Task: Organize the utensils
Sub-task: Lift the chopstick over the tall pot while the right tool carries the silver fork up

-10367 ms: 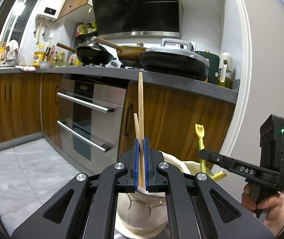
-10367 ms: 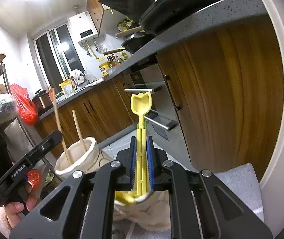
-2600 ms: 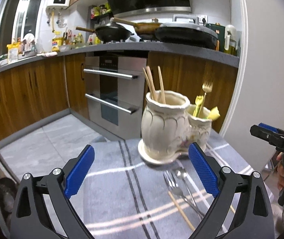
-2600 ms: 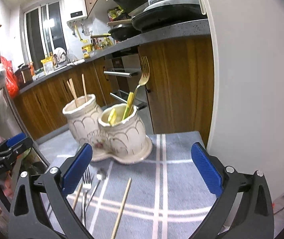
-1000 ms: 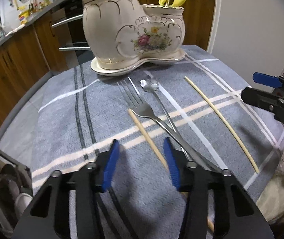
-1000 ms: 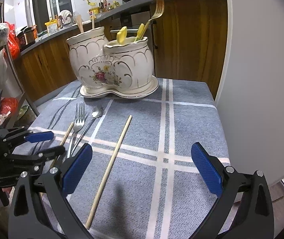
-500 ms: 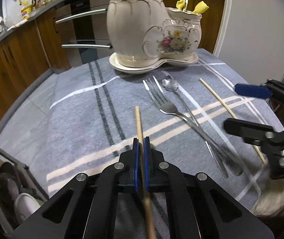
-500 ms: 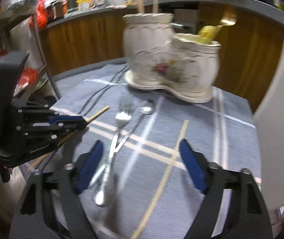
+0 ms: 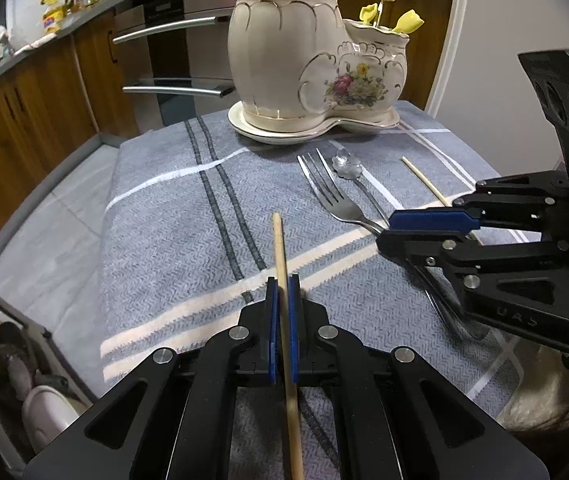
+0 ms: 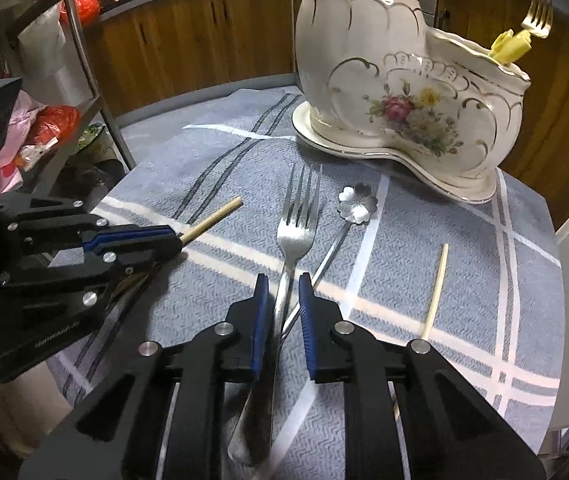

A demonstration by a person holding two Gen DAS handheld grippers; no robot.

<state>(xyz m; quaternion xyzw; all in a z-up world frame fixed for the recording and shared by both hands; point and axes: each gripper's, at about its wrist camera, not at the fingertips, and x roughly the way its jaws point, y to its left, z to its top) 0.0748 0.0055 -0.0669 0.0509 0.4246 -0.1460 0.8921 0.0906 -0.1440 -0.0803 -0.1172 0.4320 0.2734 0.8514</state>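
My left gripper (image 9: 281, 288) is shut on a wooden chopstick (image 9: 280, 248) and holds it just above the grey striped cloth (image 9: 172, 216); it also shows in the right wrist view (image 10: 172, 236). My right gripper (image 10: 282, 284) is partly open, its pads either side of the handle of a steel fork (image 10: 296, 224) that lies on the cloth beside a flower-bowl spoon (image 10: 357, 203). A second chopstick (image 10: 436, 284) lies to the right. The white twin ceramic holder (image 9: 316, 64) stands at the back with chopsticks, a gold fork (image 10: 537, 14) and yellow utensils in it.
The cloth-covered table ends at a white wall (image 9: 516, 20) on the right. A metal shelf with red bags (image 10: 52, 124) stands to the left. Wooden kitchen cabinets (image 9: 24, 112) and an oven (image 9: 180, 56) lie beyond the table.
My left gripper has lifted the chopstick slightly. My right gripper has come down over the fork and narrowed its jaws around the handle.
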